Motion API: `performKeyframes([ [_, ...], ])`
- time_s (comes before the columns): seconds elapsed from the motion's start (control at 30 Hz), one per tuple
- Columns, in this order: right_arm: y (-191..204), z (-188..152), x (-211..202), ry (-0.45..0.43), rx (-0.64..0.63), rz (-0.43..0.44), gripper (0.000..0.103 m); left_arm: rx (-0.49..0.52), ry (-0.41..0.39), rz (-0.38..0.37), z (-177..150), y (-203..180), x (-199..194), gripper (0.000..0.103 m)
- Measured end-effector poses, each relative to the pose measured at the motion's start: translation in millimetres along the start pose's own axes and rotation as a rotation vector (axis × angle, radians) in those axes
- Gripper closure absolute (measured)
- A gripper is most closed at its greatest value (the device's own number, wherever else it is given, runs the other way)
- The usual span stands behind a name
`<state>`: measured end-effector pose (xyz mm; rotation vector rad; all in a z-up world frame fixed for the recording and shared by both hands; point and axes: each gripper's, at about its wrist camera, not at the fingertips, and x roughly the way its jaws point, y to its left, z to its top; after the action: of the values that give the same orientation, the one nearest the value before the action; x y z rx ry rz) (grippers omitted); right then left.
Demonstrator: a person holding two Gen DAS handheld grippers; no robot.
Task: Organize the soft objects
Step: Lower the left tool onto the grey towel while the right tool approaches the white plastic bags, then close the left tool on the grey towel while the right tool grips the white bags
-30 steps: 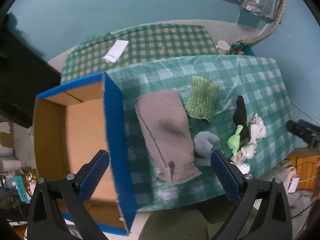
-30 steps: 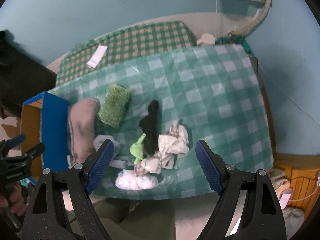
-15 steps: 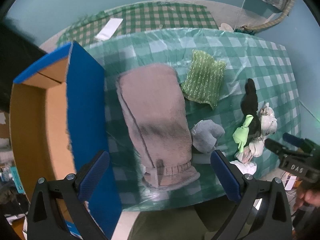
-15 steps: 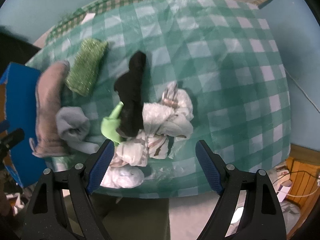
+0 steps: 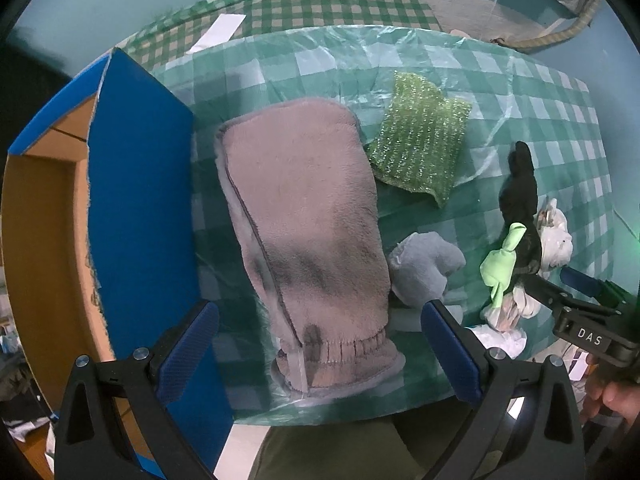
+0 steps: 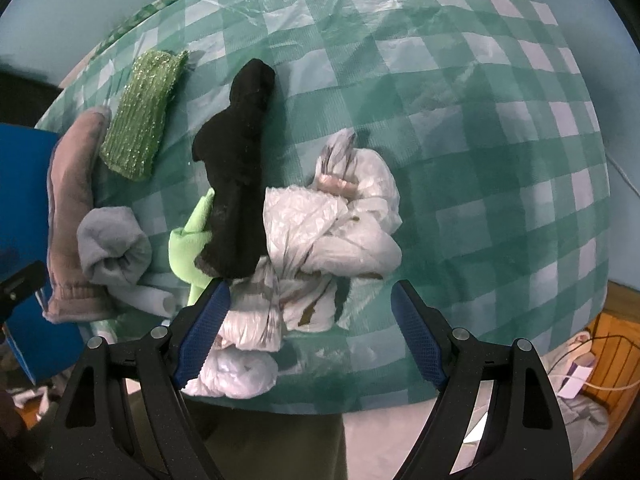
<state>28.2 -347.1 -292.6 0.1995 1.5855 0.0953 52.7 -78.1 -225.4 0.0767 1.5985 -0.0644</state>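
A brownish fleece mitt point(image 5: 308, 232) lies on the checked tablecloth beside the blue cardboard box point(image 5: 140, 200). My left gripper point(image 5: 320, 348) hangs open over the mitt's cuff. Right of the mitt sit a grey rolled sock point(image 5: 426, 268), a sparkly green cloth point(image 5: 420, 140), a black sock point(image 6: 240, 176), a lime green sock point(image 6: 188, 240) and crumpled white plastic bags point(image 6: 336, 224). My right gripper point(image 6: 308, 332) is open just above the near end of the white bag pile, its left finger close to the black sock's cuff.
The box's brown inside point(image 5: 44, 232) opens at the far left. The table's near edge point(image 6: 360, 396) runs right under both grippers. A second checked surface with a white paper strip point(image 5: 220, 32) lies behind. Wires and a wooden item point(image 6: 600, 360) sit low right.
Both grippers have dropped closer to the table. The left one shifted right from the box to over the mitt; the right one closed in on the white bags and black sock.
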Motion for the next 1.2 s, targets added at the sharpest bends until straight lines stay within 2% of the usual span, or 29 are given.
performKeyframes([
  [0.2, 2, 11, 10, -0.002, -0.021, 0.005, 0.02, -0.025, 0.022, -0.002, 6, 3, 7, 0.001],
  [0.27, 3, 13, 12, -0.006, -0.03, 0.011, 0.025, -0.032, 0.027, -0.001, 7, 3, 9, 0.001],
  [0.33, 7, 17, 17, -0.001, -0.047, -0.006, 0.039, -0.043, 0.035, 0.001, 9, 5, 12, 0.001],
  [0.4, 12, 18, 22, 0.011, -0.065, -0.045, 0.048, -0.056, 0.047, 0.002, 11, 6, 17, 0.001],
  [0.53, 14, 24, 19, -0.015, -0.101, -0.075, 0.061, -0.082, 0.066, 0.02, 17, 11, 30, 0.001],
  [0.8, 15, 27, 6, -0.044, -0.126, -0.044, 0.062, -0.084, 0.094, 0.06, 35, 12, 49, 0.001],
  [1.1, 14, 33, -1, -0.028, -0.176, -0.047, 0.062, -0.109, 0.139, 0.046, 56, 21, 79, 0.001],
  [1.17, 19, 32, 1, -0.033, -0.195, -0.044, 0.063, -0.117, 0.14, 0.018, 56, 25, 78, 0.013],
  [1.2, 23, 30, 0, -0.036, -0.202, -0.043, 0.063, -0.118, 0.139, 0.008, 57, 27, 79, 0.014],
])
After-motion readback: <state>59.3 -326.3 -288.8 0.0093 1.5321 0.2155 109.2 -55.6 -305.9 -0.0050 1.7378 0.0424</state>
